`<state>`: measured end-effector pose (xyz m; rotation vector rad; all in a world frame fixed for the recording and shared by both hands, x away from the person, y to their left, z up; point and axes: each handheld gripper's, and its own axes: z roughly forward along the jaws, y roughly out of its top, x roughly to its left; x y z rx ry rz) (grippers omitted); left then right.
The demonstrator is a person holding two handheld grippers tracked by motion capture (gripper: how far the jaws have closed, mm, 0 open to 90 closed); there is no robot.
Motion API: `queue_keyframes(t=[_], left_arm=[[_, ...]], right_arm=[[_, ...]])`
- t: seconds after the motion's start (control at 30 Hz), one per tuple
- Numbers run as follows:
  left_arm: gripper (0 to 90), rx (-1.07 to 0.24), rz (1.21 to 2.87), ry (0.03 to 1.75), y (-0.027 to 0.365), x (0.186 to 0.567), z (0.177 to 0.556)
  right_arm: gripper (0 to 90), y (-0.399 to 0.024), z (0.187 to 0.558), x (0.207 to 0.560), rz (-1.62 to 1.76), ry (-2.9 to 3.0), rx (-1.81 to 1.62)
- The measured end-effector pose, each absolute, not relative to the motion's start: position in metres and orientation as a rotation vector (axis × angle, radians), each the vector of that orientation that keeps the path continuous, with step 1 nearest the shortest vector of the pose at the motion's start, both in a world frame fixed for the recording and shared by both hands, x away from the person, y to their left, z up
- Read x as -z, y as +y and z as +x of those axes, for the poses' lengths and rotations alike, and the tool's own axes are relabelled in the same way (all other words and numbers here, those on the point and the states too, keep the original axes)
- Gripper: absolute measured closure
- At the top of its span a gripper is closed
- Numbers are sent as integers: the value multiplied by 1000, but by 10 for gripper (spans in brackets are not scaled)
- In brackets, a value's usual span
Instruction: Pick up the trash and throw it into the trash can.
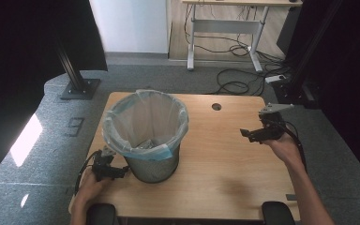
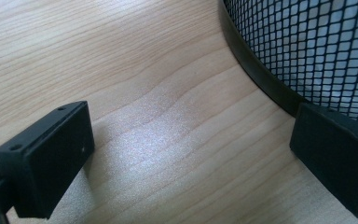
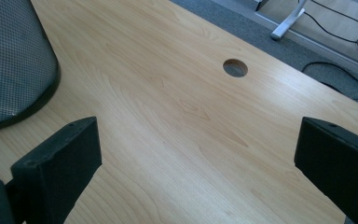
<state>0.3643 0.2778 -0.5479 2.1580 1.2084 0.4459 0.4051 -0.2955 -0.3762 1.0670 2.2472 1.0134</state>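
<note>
Beside the wide-open, empty left gripper [image 1: 117,171], the black mesh wastebasket with its pale blue liner [image 1: 146,136] could tip if nudged, while the right gripper [image 1: 253,135] hovers equally wide and empty.

A: What lies at the bottom of the black wire-mesh wastebasket [image 1: 154,165] with the pale blue plastic liner [image 1: 145,123]?

B: Something crumpled and grey, too small and dim in the high view to name. In the left gripper view the basket's rim runs off the top edge, and one jaw of the left claw [image 2: 186,158] covers a bit of its base band.

A: And the light wooden tabletop [image 1: 215,159]?

B: Its near edge is cut by the bottom of the high view. Two dark rounded pads [image 1: 277,212] there are cropped as well; I cannot tell what they are.
</note>
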Motion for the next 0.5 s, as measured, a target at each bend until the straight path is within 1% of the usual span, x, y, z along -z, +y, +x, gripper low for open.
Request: queue_keyframes(t=[0.5], left_arm=[[0, -445, 2159, 1206, 278, 548, 365]], right_arm=[[3, -303, 397, 433, 1097, 2260, -976]])
